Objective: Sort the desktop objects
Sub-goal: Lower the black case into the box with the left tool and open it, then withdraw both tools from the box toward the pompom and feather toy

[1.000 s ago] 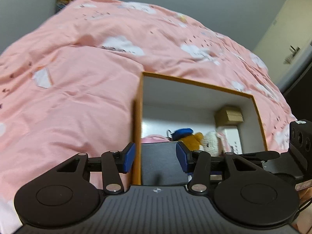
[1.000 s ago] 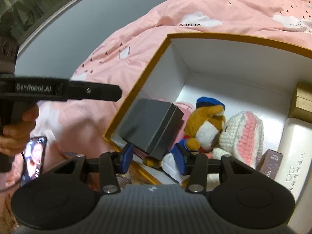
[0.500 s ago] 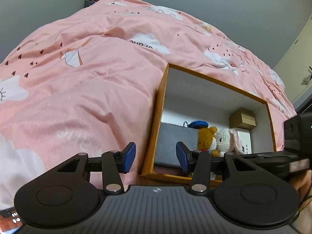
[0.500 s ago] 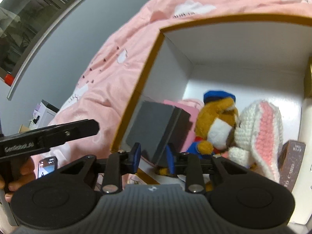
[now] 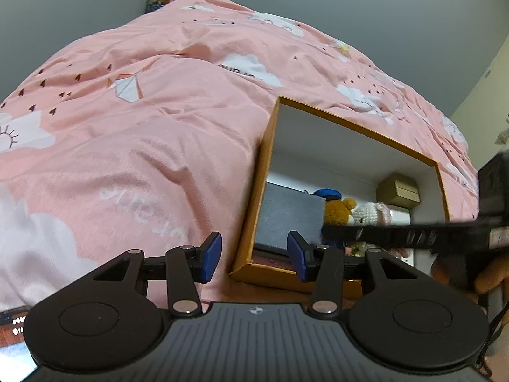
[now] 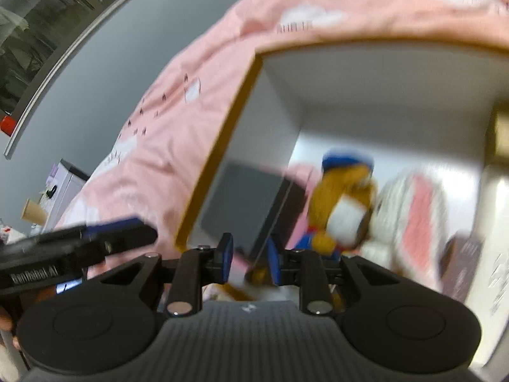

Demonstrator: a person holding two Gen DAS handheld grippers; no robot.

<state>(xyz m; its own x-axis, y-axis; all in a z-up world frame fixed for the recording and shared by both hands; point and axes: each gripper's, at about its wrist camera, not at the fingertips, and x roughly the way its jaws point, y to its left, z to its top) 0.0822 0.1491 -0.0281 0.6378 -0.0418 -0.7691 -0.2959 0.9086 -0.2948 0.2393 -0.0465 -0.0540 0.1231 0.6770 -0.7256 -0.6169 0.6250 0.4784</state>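
1. Dark grey box (image 5: 288, 215) stands inside the orange-rimmed carton (image 5: 356, 124), against its left wall, on the pink quilt (image 5: 143, 146).
2. Left gripper (image 5: 254, 256): jaws apart, empty, straddling the carton's near-left corner; grey box just beyond.
3. Right gripper (image 6: 249, 259): jaws have just been opening, part-spread, nothing pinched; grey box's near corner lies just ahead.
4. Plush bear (image 6: 342, 203) and crocheted toy (image 6: 410, 213) sit right of the box.
5. Writing: "GenRobot.AI" on left gripper's side, blurred; quilt lettering unreadable.
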